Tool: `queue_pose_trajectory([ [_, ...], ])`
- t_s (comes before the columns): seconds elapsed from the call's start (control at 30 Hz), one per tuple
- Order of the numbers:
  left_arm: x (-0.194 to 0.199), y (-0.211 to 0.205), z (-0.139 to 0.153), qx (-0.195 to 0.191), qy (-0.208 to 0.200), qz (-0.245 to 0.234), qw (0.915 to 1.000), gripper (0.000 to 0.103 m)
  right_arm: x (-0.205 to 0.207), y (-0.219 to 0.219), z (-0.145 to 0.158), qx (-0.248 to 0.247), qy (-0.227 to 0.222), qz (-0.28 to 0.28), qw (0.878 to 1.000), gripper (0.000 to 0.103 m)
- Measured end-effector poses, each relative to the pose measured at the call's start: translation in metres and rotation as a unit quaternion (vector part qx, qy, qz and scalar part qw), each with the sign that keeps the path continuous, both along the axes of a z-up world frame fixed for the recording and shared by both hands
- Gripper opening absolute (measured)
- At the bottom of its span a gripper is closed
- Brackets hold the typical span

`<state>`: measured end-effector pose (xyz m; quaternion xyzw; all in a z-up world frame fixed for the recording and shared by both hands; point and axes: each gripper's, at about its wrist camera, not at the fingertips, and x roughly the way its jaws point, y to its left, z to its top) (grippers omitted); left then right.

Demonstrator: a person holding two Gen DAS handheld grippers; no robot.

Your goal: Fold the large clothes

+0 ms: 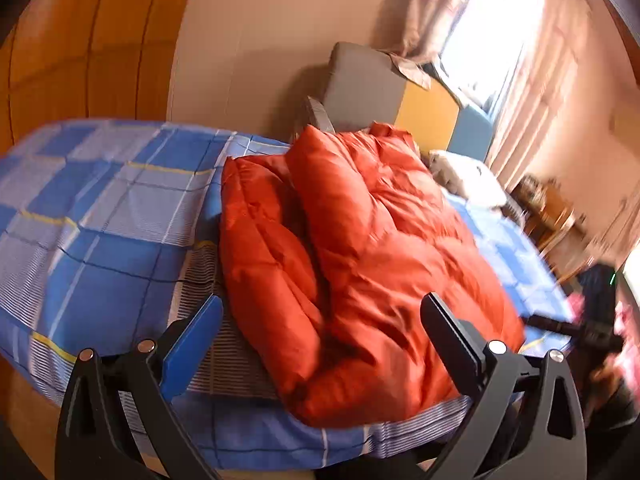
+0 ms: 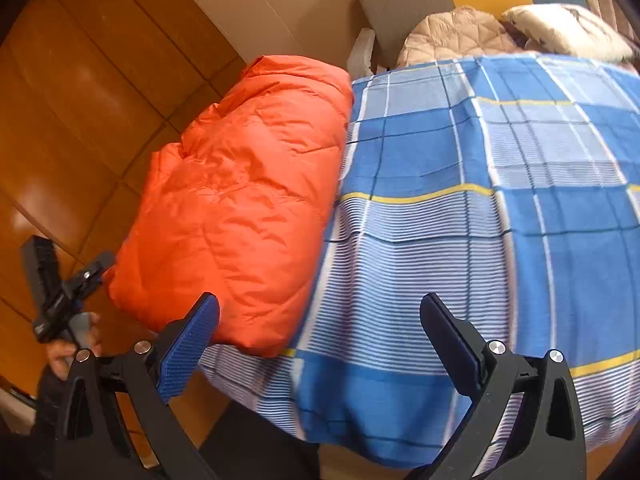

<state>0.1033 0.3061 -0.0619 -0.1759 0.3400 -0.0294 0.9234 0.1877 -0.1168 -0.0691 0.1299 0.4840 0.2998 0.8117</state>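
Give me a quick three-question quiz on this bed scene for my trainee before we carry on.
1. True or false: the left tongs are clamped on the orange jacket.
2. Multiple choice: the orange jacket lies on (A) the wooden floor, (B) the blue checked bedsheet, (C) a chair.
3. Short answer: in the right wrist view, what lies at the head of the bed beside the beige quilted garment?

Key:
1. False; both the left tongs and the right tongs stand open and empty.
2. B.
3. A white pillow.
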Motion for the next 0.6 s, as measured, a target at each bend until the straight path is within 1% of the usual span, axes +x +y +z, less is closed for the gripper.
queue_pose_trajectory([
  [0.13, 0.016, 0.027, -0.009, -0.064, 0.008, 0.001, 0.9979, 0.099, 0.004, 0.001, -0.002, 0.053, 0.026, -0.005, 0.998, 0.100],
  [0.2, 0.025, 0.038, -0.018, -0.098, 0.010, -0.011, 0.9951, 0.099, 0.010, 0.002, -0.004, 0.081, 0.040, -0.011, 0.996, 0.100],
  [0.27, 0.033, 0.044, -0.027, -0.121, 0.016, -0.016, 0.9924, 0.099, 0.018, 0.004, -0.007, 0.098, 0.057, -0.016, 0.993, 0.100],
  [0.33, 0.042, 0.048, -0.035, -0.148, 0.023, -0.027, 0.9884, 0.099, 0.026, 0.008, -0.010, 0.108, 0.062, -0.018, 0.992, 0.100],
  [0.47, 0.061, 0.054, -0.053, -0.178, 0.037, -0.038, 0.9826, 0.098, 0.041, 0.021, -0.020, 0.121, 0.081, -0.018, 0.989, 0.100],
  [0.6, 0.075, 0.056, -0.066, -0.191, 0.050, -0.049, 0.9791, 0.095, 0.055, 0.037, -0.027, 0.123, 0.093, -0.009, 0.988, 0.100],
])
